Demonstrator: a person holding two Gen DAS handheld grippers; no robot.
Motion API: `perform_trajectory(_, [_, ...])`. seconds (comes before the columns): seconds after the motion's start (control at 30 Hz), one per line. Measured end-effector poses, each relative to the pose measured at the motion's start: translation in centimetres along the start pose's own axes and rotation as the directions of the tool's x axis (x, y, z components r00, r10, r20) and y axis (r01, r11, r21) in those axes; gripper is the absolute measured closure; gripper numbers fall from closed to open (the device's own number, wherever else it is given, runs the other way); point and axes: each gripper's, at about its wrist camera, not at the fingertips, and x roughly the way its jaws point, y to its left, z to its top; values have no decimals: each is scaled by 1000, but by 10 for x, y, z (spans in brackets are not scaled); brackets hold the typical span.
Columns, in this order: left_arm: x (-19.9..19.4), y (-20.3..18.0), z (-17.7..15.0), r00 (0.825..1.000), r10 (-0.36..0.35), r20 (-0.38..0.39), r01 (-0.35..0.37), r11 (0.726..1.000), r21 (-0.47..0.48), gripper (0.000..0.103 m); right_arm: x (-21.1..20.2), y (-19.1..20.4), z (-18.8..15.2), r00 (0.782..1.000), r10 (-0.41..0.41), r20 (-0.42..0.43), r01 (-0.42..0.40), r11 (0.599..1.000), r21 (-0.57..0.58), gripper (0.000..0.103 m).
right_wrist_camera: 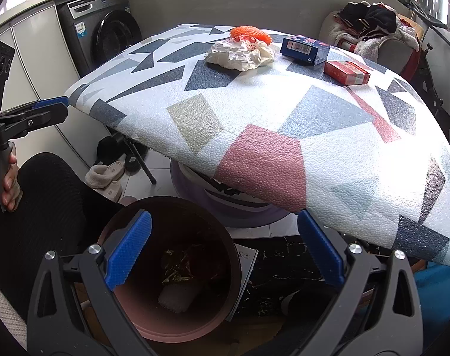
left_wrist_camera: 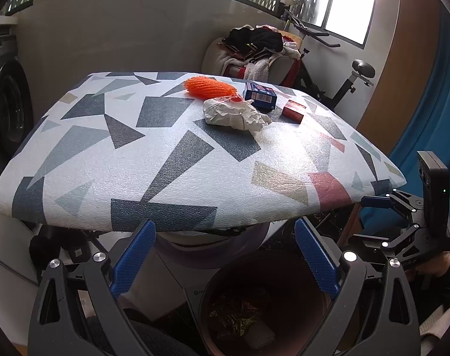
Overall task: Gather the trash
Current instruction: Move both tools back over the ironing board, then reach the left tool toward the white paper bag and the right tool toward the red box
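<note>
On the patterned table (left_wrist_camera: 165, 160) lie an orange foam net (left_wrist_camera: 210, 88), a crumpled white paper (left_wrist_camera: 234, 114), a blue box (left_wrist_camera: 260, 95) and a red box (left_wrist_camera: 294, 110). They also show in the right wrist view: net (right_wrist_camera: 250, 34), paper (right_wrist_camera: 239, 55), blue box (right_wrist_camera: 304, 49), red box (right_wrist_camera: 346, 72). A pink bin (right_wrist_camera: 177, 323) stands on the floor below the table's near edge, with a shiny wrapper and a white piece inside; it also shows in the left wrist view (left_wrist_camera: 219, 320). My left gripper (left_wrist_camera: 225, 262) is open and empty above the bin. My right gripper (right_wrist_camera: 225, 255) is open and empty above the bin.
A washing machine (right_wrist_camera: 106, 38) stands at the left wall. A chair piled with clothes (left_wrist_camera: 254, 50) and an exercise bike (left_wrist_camera: 343, 83) stand behind the table. Slippers (right_wrist_camera: 106, 178) lie on the floor under the table. A round purple base (right_wrist_camera: 234, 204) holds the table.
</note>
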Motion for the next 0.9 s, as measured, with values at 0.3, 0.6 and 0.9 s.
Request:
perform_trajectory(0.3, [5,-4,4,1000,0,-19,0,1000,10,10,-14,-24,10,997,-30,69,23,995,97,6])
perform_trajectory(0.6, [15,-11,20,1000,-22,-18,23,1000,21,10,-30,-77,41,984,-76,159,44,980,191,6])
perform_trajectory(0.9, [33,-6,57,999,-30,19,29,999,39,10,-29,-128,74,978,-112,178,61,962,268,6])
